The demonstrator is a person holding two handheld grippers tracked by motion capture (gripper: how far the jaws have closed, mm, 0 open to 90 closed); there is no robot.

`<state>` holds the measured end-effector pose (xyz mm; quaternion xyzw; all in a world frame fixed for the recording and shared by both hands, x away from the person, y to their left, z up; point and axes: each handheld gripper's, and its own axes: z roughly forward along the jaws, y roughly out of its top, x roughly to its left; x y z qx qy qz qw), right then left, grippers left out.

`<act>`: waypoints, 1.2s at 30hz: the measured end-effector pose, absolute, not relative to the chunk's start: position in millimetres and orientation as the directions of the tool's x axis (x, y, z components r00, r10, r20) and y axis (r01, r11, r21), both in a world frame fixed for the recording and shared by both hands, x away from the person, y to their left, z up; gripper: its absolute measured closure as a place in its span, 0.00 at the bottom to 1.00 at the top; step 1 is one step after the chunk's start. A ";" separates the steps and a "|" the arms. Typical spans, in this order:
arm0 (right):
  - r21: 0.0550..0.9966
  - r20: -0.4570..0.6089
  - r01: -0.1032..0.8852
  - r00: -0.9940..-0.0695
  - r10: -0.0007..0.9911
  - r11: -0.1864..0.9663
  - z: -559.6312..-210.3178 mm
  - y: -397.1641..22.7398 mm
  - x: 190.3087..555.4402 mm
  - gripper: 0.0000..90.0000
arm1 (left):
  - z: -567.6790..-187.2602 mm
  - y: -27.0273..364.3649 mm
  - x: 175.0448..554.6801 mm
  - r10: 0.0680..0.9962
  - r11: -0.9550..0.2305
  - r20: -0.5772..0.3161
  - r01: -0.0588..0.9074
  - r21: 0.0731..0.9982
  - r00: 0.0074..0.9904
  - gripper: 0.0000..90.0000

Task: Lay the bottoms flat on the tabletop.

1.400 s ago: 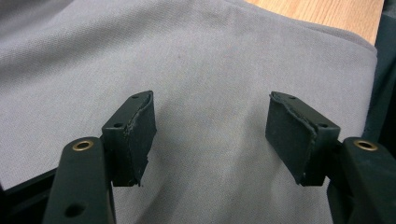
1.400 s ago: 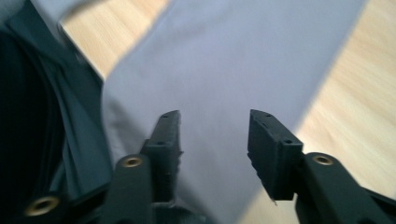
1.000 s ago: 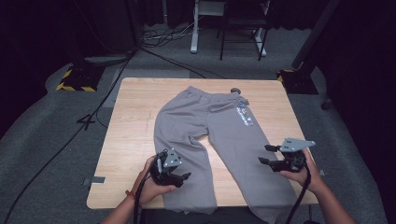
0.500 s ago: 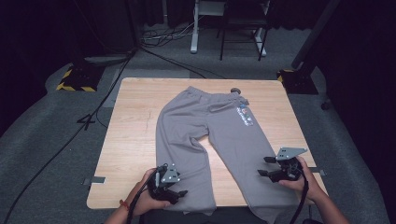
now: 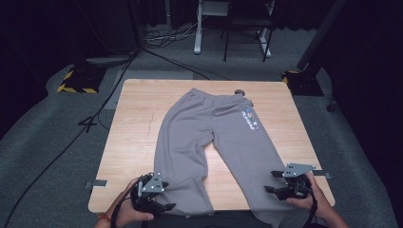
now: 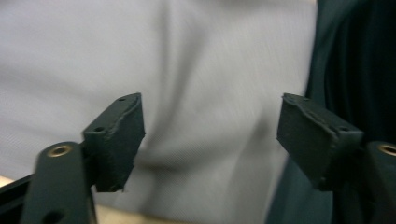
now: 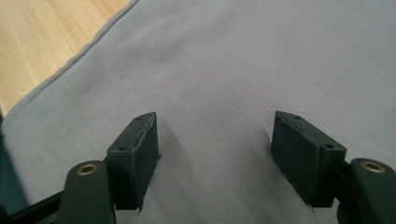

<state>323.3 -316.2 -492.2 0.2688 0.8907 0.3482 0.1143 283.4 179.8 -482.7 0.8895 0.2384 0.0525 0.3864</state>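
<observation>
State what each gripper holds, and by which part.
Nothing: the left gripper and right gripper stand open above the grey sweatpants, near the leg ends.

Table: square, light wood top, stood on grey carpeted floor. Grey sweatpants lay flat on it, waistband at the far edge, both legs running toward the near edge and overhanging it, small printed mark near one hip. A small dark object rested just beside the waistband.

The sweatpants hang off the table's near edge — cuffs partly cut off.
</observation>
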 end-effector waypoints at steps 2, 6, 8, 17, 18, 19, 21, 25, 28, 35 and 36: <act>0.701 -0.047 0.373 -0.827 0.560 0.608 -485.9 -315.7 323.1 0.36 | -474.4 181.0 292.1 0.544 -0.531 -0.058 0.397 0.748 0.837 0.22; 0.766 -0.070 0.352 -0.786 0.614 0.538 -465.0 -322.9 339.0 0.34 | -461.5 185.7 316.3 0.634 -0.458 -0.026 0.402 0.793 0.773 0.21; 0.779 -0.072 0.353 -0.770 0.634 0.518 -457.8 -326.6 351.6 0.32 | -458.2 186.8 331.0 0.661 -0.438 -0.029 0.416 0.797 0.750 0.22; 0.766 -0.055 0.415 -0.719 0.693 0.491 -468.3 -335.8 424.1 0.36 | -470.4 172.3 387.7 0.678 -0.474 -0.025 0.463 0.749 0.735 0.24; 0.759 -0.049 0.422 -0.722 0.690 0.496 -471.2 -334.2 427.2 0.36 | -473.9 167.3 391.2 0.669 -0.481 -0.032 0.466 0.743 0.742 0.24; 0.745 -0.037 0.438 -0.726 0.686 0.504 -476.5 -330.5 429.4 0.36 | -475.8 163.3 391.4 0.659 -0.489 -0.039 0.466 0.737 0.751 0.25; 0.722 -0.050 0.437 -0.741 0.670 0.537 -482.5 -324.2 426.9 0.36 | -479.7 149.6 386.1 0.628 -0.530 -0.016 0.443 0.723 0.778 0.25; 0.692 -0.066 0.418 -0.776 0.627 0.589 -488.6 -310.6 413.0 0.35 | -485.4 119.0 370.8 0.545 -0.640 0.049 0.377 0.669 0.837 0.27; 0.682 -0.039 0.416 -0.801 0.598 0.601 -492.5 -302.0 403.1 0.35 | -490.4 100.2 359.5 0.488 -0.694 0.064 0.343 0.633 0.870 0.30; 0.682 -0.004 0.406 -0.830 0.558 0.608 -493.7 -287.8 382.2 0.35 | -497.2 87.5 344.5 0.410 -0.673 -0.011 0.311 0.671 0.912 0.34; 0.682 -0.005 0.401 -0.833 0.553 0.611 -493.8 -286.4 379.7 0.35 | -497.7 87.0 342.5 0.404 -0.670 -0.018 0.309 0.675 0.915 0.34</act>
